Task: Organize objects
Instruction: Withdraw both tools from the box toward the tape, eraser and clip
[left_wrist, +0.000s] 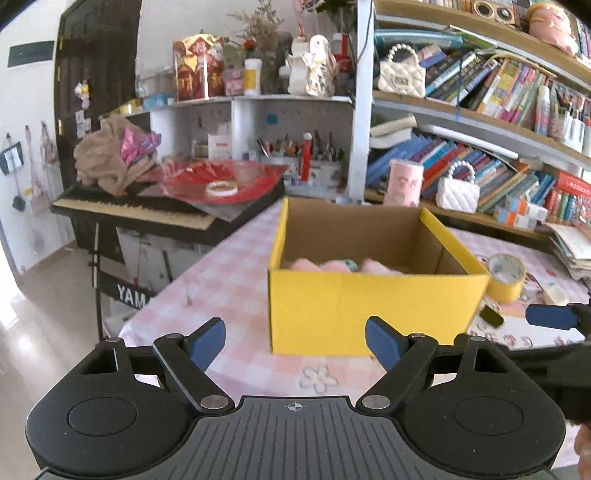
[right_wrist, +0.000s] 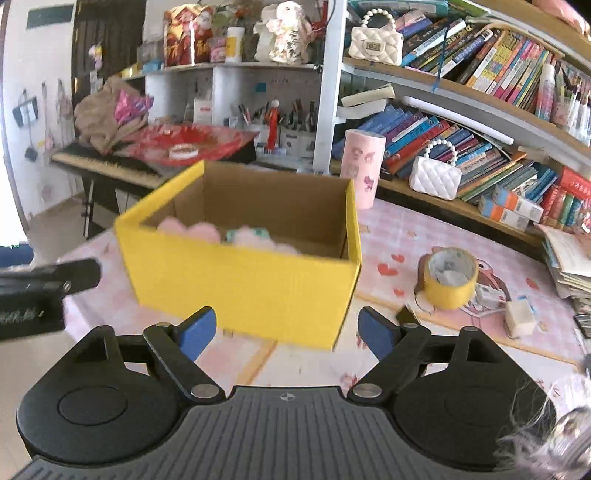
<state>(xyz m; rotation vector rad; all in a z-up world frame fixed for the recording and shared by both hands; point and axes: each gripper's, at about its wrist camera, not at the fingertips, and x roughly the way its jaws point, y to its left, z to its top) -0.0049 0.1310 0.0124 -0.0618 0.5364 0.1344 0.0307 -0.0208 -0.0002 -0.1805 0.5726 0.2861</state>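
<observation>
box (left_wrist: 373, 314): we see cardboard, matt yellow outside, raw brown inside
items in box (right_wrist: 207, 230): we read them as soft, fluffy pink cloth; blurred
tablecloth (left_wrist: 229, 280): smooth, slightly shiny, looks like plastic sheet, pink check print
tape roll (right_wrist: 448, 278): glossy yellow tape on a paper core
left gripper (left_wrist: 295, 341): we note matt black plastic, blue rubbery-looking pads, small bright metal pins
right gripper (right_wrist: 286, 332): same matt black plastic, ribbed base
handbag (right_wrist: 436, 177): we see quilted white, faint sheen, pearly bead handle
floor (left_wrist: 44, 332): glossy, reflective
</observation>
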